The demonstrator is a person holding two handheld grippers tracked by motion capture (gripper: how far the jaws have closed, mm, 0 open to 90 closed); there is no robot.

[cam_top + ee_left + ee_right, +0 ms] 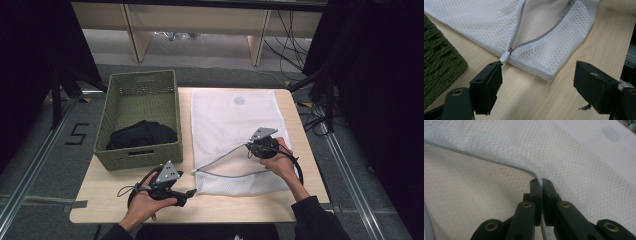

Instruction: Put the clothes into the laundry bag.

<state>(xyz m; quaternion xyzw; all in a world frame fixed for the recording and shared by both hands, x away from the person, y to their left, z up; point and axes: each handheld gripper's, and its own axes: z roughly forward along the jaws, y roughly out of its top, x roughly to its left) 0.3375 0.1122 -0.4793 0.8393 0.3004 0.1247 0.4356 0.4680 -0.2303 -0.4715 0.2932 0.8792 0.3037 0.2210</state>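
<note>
A white mesh bag [230, 125] lay flat on the wooden table [115, 195], right beside a green basket [140, 120]. Its grey zipper [541, 37] was open. The right gripper [255, 147] pinched the bag's top edge. The left gripper [537, 85] had its jaws spread wide, near the zipper's end.

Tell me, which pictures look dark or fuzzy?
High view: the table is lit, the sides are black. Left gripper view: the bag and its zip look sharp, the basket soft. Right gripper view: the mesh is soft far off and looks yellowish at left.
</note>
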